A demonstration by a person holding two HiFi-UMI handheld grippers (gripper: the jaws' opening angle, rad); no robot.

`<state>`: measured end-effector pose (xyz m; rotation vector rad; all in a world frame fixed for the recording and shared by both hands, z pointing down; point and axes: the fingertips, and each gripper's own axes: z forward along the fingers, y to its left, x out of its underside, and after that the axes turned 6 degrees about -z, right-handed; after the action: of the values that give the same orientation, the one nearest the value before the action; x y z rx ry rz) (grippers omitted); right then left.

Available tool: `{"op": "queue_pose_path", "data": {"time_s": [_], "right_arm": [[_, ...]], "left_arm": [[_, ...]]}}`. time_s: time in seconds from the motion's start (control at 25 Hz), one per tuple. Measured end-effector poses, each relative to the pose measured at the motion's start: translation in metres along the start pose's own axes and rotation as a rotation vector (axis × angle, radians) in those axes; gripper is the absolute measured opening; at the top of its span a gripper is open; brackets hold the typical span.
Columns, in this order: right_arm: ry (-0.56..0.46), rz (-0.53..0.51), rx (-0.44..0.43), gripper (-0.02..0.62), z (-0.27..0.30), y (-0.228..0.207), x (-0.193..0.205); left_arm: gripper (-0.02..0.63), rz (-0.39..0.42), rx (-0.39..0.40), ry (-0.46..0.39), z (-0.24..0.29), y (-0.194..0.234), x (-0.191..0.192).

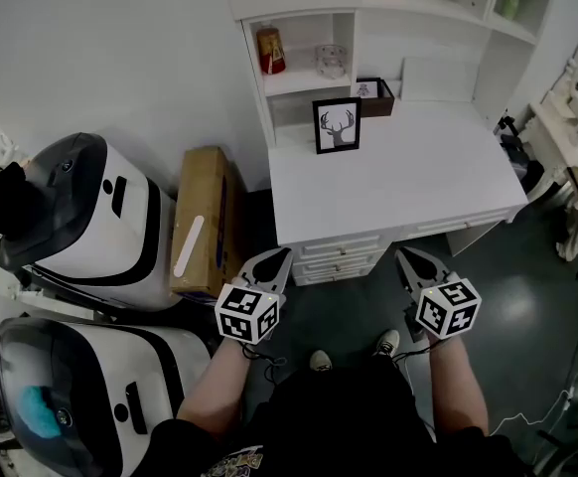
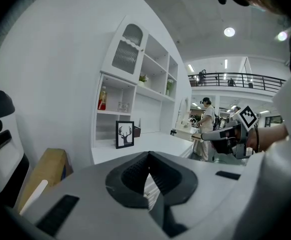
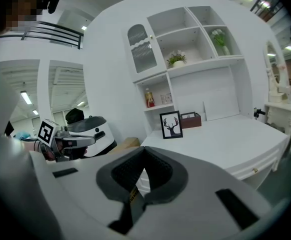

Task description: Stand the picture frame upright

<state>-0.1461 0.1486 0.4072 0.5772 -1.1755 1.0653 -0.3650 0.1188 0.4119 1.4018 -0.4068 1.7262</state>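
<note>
My left fingers (image 1: 272, 263) and right fingers (image 1: 411, 263) are together, empty; picture frame (image 1: 337, 125) already upright far-left on counter (image 1: 408, 182), I'd avoid bumping it.

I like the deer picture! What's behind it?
Behind the picture frame is a white shelf nook, with a brown box further right. The frame's own back is hidden.

The left gripper (image 2: 148, 155), jaws together, faces the picture frame (image 2: 125, 134) (standing upright).
</note>
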Motion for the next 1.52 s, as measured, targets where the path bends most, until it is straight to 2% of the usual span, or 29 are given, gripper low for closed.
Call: {"op": "queue_pose_path", "data": {"time_s": [0.68, 1.52], "right_arm": [[-0.006, 0.018, -0.001, 0.003, -0.015, 0.006, 0.011], [-0.006, 0.015, -0.014, 0.003, -0.012, 0.009, 0.012]], "left_arm": [[0.006, 0.009, 0.02, 0.011, 0.002, -0.016, 0.006], [0.006, 0.015, 0.013, 0.014, 0.002, -0.015, 0.006]]}}
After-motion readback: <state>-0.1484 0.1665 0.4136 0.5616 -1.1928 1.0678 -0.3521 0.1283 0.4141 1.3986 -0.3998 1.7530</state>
